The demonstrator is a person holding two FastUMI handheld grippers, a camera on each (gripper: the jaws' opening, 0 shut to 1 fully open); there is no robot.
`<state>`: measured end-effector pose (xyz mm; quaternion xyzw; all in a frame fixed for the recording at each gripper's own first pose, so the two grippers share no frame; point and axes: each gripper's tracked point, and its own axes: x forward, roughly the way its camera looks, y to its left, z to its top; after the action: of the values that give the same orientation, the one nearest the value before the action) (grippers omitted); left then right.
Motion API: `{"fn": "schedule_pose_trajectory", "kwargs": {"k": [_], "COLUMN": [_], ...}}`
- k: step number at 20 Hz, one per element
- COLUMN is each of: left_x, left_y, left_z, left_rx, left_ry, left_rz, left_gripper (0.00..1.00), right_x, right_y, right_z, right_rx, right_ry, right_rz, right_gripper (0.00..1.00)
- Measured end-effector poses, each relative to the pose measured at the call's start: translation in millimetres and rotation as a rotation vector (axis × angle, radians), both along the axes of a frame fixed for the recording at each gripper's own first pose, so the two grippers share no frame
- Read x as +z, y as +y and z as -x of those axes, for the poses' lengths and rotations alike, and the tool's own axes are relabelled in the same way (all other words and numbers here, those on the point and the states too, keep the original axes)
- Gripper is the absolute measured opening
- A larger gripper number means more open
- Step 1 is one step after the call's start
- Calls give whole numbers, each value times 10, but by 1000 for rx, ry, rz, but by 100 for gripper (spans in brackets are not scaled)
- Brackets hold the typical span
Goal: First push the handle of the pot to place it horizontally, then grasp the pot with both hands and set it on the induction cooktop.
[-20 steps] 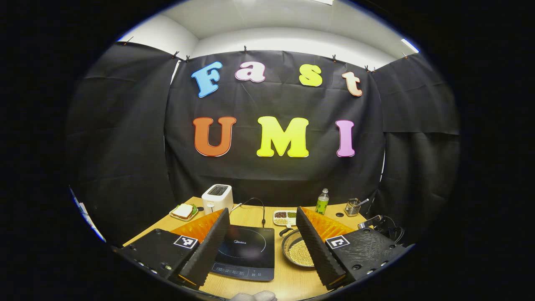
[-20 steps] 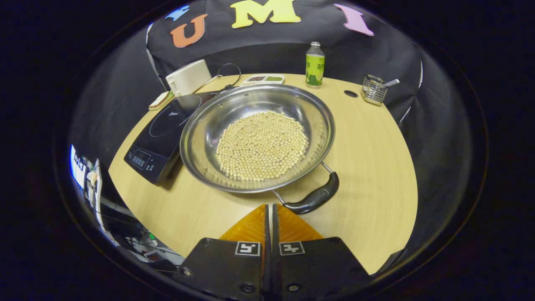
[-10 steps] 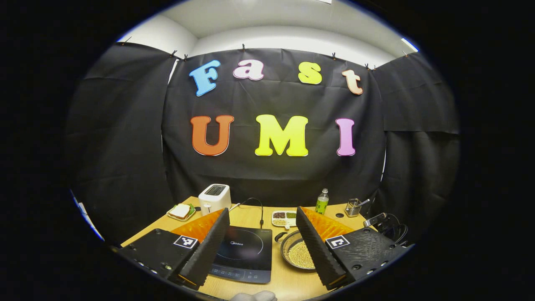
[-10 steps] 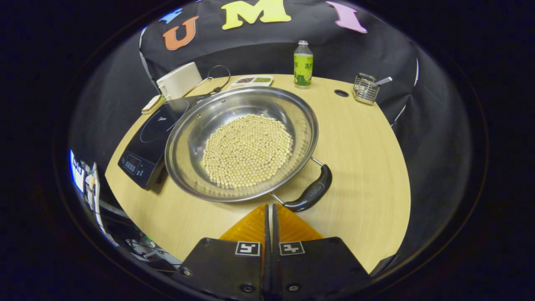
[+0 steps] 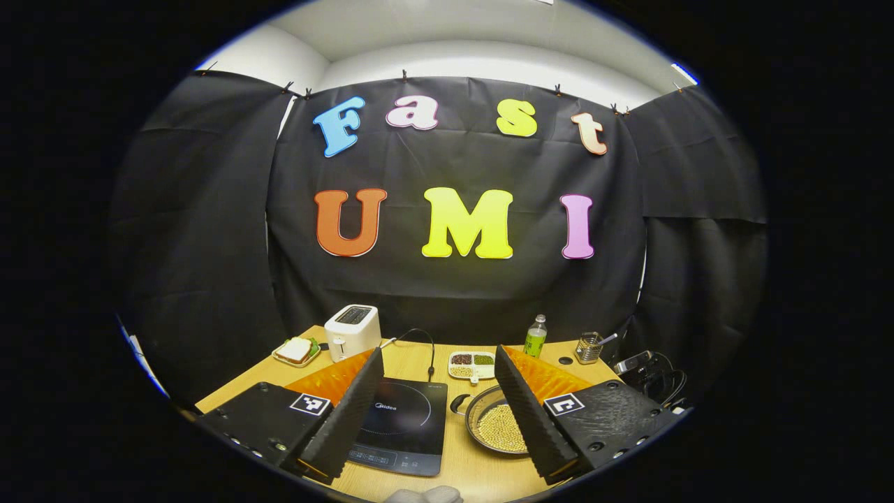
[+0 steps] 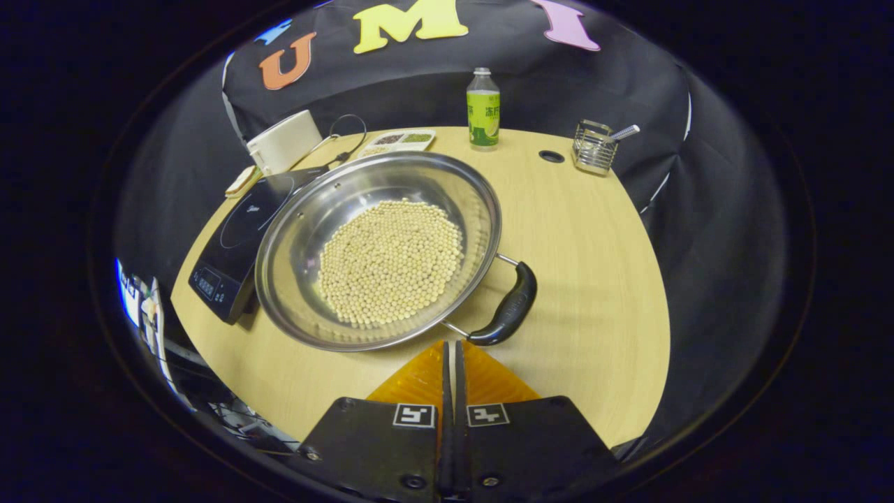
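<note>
the pot [image 6: 380, 248] of beans stands on the table [image 6: 594, 265], touching the induction cooktop [image 6: 241, 244]. since a second ago its near handle [image 6: 506, 313] has swung to the right, so the turning step is in progress. the right gripper [image 6: 450, 349], fingers pressed together, is beside this handle. the left gripper [image 5: 438, 395] hangs high with fingers spread.

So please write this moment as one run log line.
left gripper: open, raised | right gripper: shut, beside pot handle | pot: on table, beside induction cooktop
</note>
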<state>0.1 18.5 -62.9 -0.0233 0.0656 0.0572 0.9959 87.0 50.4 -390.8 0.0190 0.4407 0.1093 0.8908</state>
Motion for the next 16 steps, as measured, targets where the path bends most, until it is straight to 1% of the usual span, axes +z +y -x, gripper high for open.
{"fn": "schedule_pose_trajectory", "kwargs": {"k": [1, 9, 16], "left_x": [3, -63, -178], "left_y": [-11, -81, -205], "left_z": [-12, -114, -250], "left_rx": [4, 34, 53], "left_ry": [1, 13, 19], "left_rz": [2, -6, 14], "left_gripper": [95, 95, 95], "right_x": [-1, 20, 29], "right_y": [-29, -230, -398], "right_z": [-26, -231, -420], "right_rx": [-2, 11, 49], "right_ry": [0, -8, -22], "right_rz": [2, 27, 67], "right_gripper": [4, 4, 4]}}
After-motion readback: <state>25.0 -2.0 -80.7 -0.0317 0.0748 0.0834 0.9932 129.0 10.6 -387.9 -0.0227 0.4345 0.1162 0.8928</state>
